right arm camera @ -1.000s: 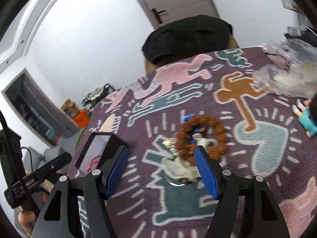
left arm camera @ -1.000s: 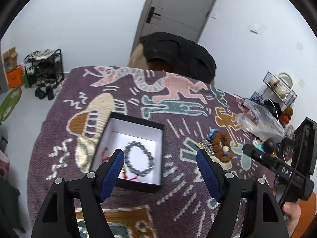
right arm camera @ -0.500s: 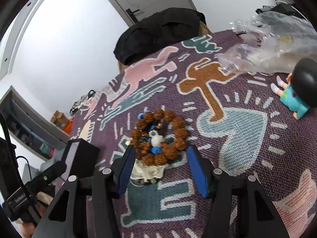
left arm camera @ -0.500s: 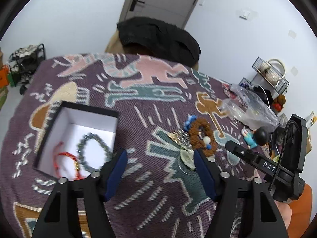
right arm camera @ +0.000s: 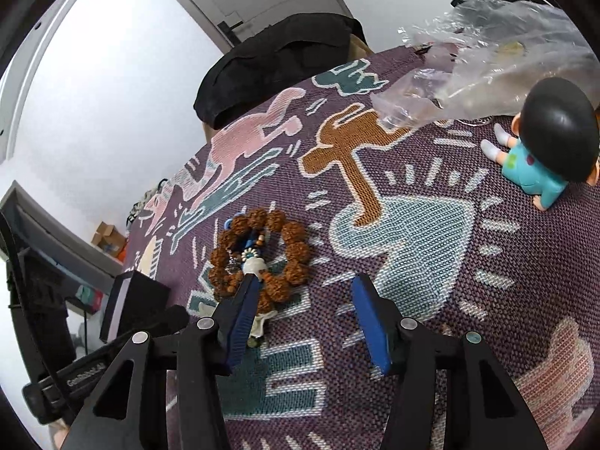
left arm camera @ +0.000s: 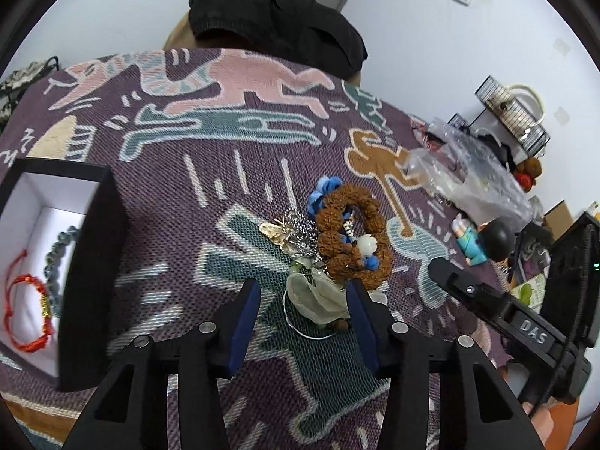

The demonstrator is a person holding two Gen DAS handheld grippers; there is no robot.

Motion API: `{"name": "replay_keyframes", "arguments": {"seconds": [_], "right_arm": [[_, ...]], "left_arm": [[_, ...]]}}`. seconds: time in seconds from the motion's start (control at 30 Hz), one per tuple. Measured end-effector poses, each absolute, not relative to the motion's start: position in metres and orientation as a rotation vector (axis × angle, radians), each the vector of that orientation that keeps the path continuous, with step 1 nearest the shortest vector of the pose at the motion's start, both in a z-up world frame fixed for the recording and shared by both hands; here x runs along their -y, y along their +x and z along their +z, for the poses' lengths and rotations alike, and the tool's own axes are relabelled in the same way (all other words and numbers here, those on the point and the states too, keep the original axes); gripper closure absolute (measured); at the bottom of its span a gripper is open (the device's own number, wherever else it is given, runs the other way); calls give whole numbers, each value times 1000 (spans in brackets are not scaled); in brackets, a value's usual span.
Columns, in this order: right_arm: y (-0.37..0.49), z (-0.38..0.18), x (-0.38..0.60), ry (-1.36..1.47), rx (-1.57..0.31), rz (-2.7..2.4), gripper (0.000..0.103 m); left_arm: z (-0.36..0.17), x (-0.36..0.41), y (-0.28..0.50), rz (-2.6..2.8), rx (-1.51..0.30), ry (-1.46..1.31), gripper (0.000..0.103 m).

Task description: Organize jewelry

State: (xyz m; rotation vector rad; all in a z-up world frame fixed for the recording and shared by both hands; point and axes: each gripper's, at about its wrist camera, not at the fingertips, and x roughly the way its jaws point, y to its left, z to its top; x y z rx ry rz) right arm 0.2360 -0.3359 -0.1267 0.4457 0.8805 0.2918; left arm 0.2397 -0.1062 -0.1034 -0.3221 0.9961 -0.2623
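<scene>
A small heap of jewelry lies on the patterned cloth: a brown seed-bead bracelet (left arm camera: pixel 352 232) with blue and white charms, a silver and gold butterfly piece (left arm camera: pixel 292 232) and a pale green piece (left arm camera: pixel 318 296). My left gripper (left arm camera: pixel 303 300) is open, its fingers on either side of the pale green piece. A black box (left arm camera: pixel 93 262) with a white inside holds a red cord bracelet (left arm camera: pixel 26 311) and a grey bead bracelet (left arm camera: pixel 56 251). My right gripper (right arm camera: pixel 303 292) is open, its left finger at the brown bracelet (right arm camera: pixel 262 255).
A clear plastic bag (left arm camera: pixel 468 172) and a small doll in a blue shirt (right arm camera: pixel 540 150) lie at the right of the table. A chair with a black garment (left arm camera: pixel 277 26) stands at the far edge. The box also shows in the right wrist view (right arm camera: pixel 135 300).
My left gripper has moved right from over the box to the jewelry heap and narrowed. My right gripper has come closer to the brown bracelet and shifted right.
</scene>
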Motion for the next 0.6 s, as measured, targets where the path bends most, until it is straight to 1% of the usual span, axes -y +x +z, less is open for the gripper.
{"name": "replay_keyframes", "arguments": {"seconds": [0.07, 0.13, 0.2, 0.27, 0.3, 0.6], "right_arm": [[237, -128, 337, 451, -886, 289, 49], [239, -129, 336, 451, -889, 288, 49], [241, -130, 334, 450, -891, 285, 49], [245, -130, 332, 444, -893, 277, 49], [249, -129, 329, 434, -895, 272, 49], [280, -143, 302, 351, -945, 224, 49]], "left_arm": [[-109, 109, 244, -259, -1009, -322, 55], [-115, 111, 247, -251, -1020, -320, 68], [-121, 111, 251, -253, -1042, -329, 95], [-121, 109, 250, -254, -1033, -339, 98], [-118, 109, 248, -257, -1016, -335, 101], [-95, 98, 241, -273, -955, -315, 102]]}}
